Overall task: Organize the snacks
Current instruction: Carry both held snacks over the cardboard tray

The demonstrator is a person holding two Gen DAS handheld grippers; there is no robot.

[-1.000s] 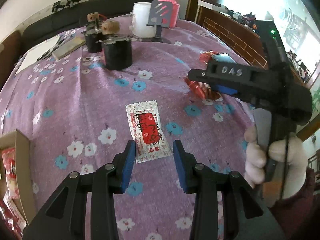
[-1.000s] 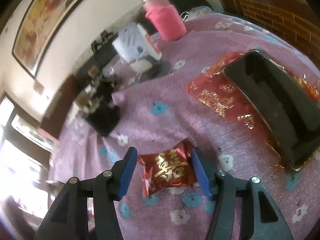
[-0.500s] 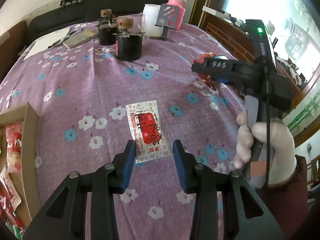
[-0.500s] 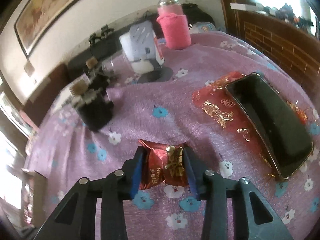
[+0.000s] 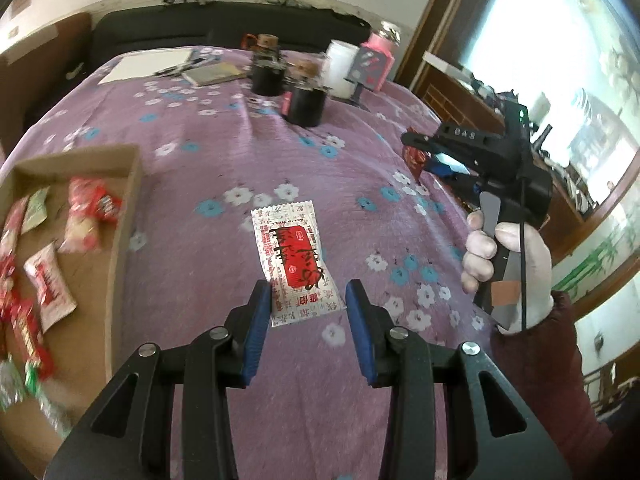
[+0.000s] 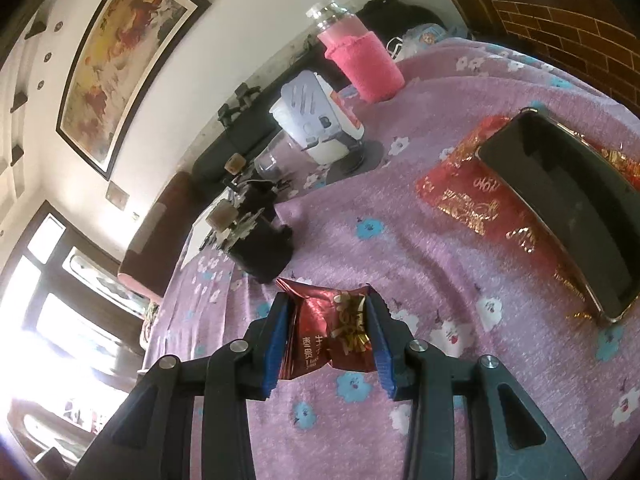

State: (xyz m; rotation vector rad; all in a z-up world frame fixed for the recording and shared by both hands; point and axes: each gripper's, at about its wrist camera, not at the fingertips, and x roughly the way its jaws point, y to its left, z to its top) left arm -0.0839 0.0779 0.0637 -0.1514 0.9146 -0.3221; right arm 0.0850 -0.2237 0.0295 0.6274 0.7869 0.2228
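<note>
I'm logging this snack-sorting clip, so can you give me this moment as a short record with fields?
surface: purple flowered tablecloth
left hand-held gripper: holds a white-and-red sachet by its near end
right hand-held gripper: shut on a dark red candy wrapper
cardboard box: at left, several snacks inside
other things: black phone on a red packet, pink bottle, black jars

Background objects on the purple floral tablecloth (image 5: 224,128).
Far end: two black cork-topped jars (image 5: 305,105), white container (image 5: 341,67), pink-sleeved bottle (image 6: 358,62), papers (image 5: 147,65). Near right edge: black phone (image 6: 568,204) lying on a red-and-gold envelope (image 6: 476,196). Framed painting (image 6: 120,52) on wall.
</note>
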